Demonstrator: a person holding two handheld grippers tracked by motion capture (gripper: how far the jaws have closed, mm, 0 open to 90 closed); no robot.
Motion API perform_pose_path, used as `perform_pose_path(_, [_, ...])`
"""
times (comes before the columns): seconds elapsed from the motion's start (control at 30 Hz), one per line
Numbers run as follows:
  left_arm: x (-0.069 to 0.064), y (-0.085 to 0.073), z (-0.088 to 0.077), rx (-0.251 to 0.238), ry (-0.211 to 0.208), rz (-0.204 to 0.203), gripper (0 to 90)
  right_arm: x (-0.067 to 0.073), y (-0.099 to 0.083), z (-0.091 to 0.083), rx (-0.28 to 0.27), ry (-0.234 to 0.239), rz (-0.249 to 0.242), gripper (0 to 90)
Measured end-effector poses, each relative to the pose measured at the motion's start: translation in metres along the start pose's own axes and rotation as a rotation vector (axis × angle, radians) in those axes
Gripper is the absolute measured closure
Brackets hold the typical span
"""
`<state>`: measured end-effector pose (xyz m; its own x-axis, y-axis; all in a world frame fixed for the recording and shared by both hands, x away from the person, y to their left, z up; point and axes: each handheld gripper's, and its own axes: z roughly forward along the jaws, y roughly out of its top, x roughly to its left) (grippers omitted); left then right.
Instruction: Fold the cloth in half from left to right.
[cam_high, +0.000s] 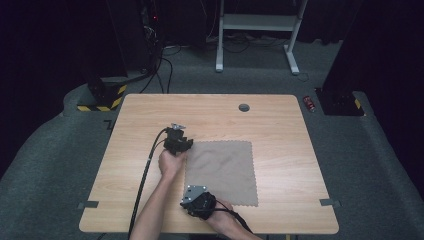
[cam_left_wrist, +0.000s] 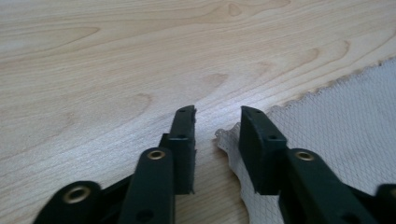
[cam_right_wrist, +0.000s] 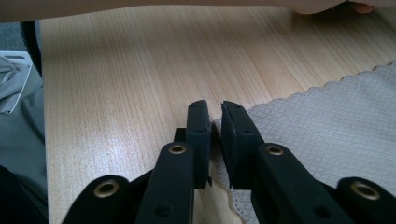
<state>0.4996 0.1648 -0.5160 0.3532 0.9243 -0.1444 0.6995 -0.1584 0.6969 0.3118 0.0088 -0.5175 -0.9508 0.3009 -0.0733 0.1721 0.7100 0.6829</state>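
A grey-brown square cloth (cam_high: 222, 170) lies flat on the wooden table (cam_high: 280, 130). My left gripper (cam_high: 182, 146) stands over the cloth's far left corner. In the left gripper view that gripper (cam_left_wrist: 217, 114) is open, and the slightly raised cloth (cam_left_wrist: 336, 121) corner sits in the gap, close to the right jaw. My right gripper (cam_high: 192, 202) is at the near left corner. In the right gripper view its jaws (cam_right_wrist: 215, 109) are nearly together, pinching the scalloped corner of the cloth (cam_right_wrist: 317, 121).
A round grommet hole (cam_high: 244, 107) sits near the table's far edge. Tape marks (cam_high: 88, 204) (cam_high: 330, 202) flag the near corners. A black cable (cam_high: 145, 175) trails from the left gripper toward the front edge. A white desk frame (cam_high: 257, 25) stands on the floor beyond.
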Motion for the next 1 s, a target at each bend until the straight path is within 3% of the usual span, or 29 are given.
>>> perform_pose_path(0.2, [0.001, -0.001, -0.001, 0.012, -0.003, 0.023, 81.2, 0.000, 0.000, 0.000, 0.002, -0.016, -0.009, 88.5])
perform_pose_path(0.33, [0.002, 0.000, 0.000, 0.015, -0.031, 0.011, 89.8, -0.002, -0.001, 0.000, -0.007, -0.004, 0.006, 89.3])
perform_pose_path(0.47, [0.005, 0.001, -0.002, 0.002, -0.056, -0.004, 90.0, -0.013, -0.005, -0.002, -0.027, 0.054, 0.080, 89.6])
perform_pose_path(0.7, [0.012, 0.008, -0.016, -0.052, -0.093, -0.053, 90.0, -0.010, -0.002, -0.012, -0.062, 0.058, 0.072, 89.7])
perform_pose_path(0.9, [0.012, 0.007, -0.015, -0.034, -0.096, -0.037, 90.0, -0.009, -0.001, -0.010, -0.055, 0.060, 0.066, 89.7])
perform_pose_path(1.0, [0.005, 0.005, -0.010, -0.019, -0.089, -0.006, 81.7, -0.009, -0.003, -0.008, -0.051, 0.064, 0.066, 89.7])
